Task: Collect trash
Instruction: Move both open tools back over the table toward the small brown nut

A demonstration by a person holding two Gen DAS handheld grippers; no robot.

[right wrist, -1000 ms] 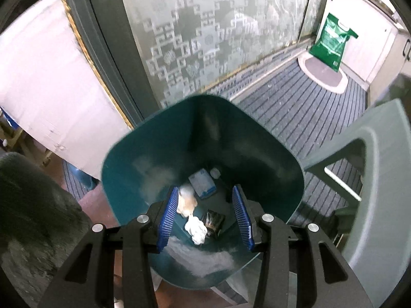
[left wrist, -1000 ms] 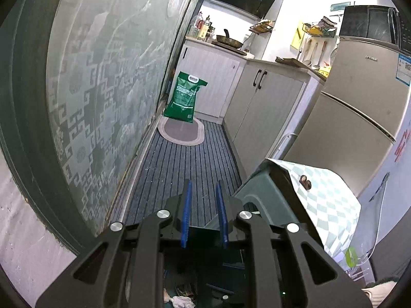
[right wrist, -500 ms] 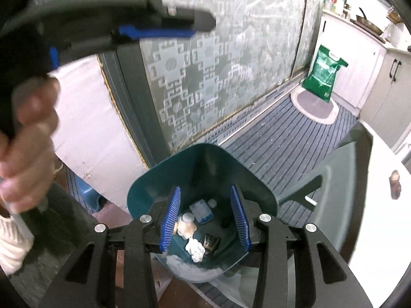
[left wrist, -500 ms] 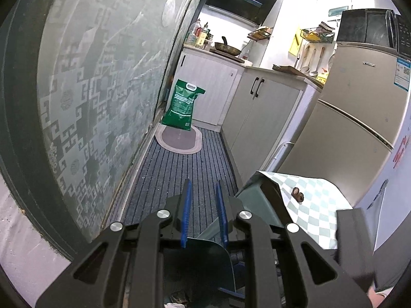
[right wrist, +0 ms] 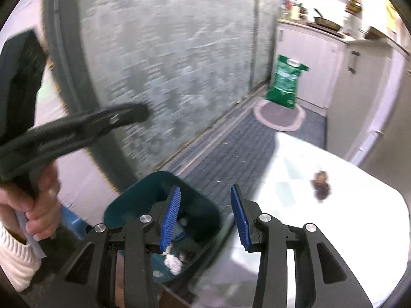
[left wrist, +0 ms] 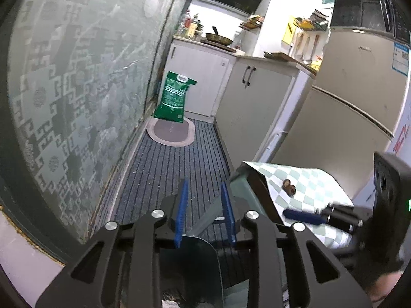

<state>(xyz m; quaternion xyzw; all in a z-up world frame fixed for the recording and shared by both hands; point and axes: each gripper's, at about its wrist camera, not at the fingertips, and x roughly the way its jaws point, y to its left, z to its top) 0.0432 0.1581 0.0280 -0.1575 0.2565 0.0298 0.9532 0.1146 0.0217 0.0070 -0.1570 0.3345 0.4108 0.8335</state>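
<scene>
The teal trash bin (right wrist: 164, 200) stands on the floor beside the table, holding a white crumpled tissue (right wrist: 172, 261), a dark wrapper (right wrist: 186, 255) and a small blue-white packet. My right gripper (right wrist: 205, 218) hovers open above the bin's right rim and the table edge, nothing between its pads. A small brown scrap (right wrist: 321, 182) lies on the table (right wrist: 334, 231). In the left wrist view the scrap (left wrist: 289, 187) rests on the checkered cloth. My left gripper (left wrist: 204, 210) is above the bin (left wrist: 195, 269); its jaws are opening with nothing between them.
A frosted patterned glass door (left wrist: 77, 89) runs along the left. A green bag (left wrist: 174, 97) and an oval mat (left wrist: 170, 134) sit at the far end by white cabinets (left wrist: 246, 107). A fridge (left wrist: 354, 97) stands behind the table. A grey chair (left wrist: 244, 200) is at the table's edge.
My right gripper has risen out of the bin and swung right toward the table. The left gripper's jaws have widened a little and it has shifted forward.
</scene>
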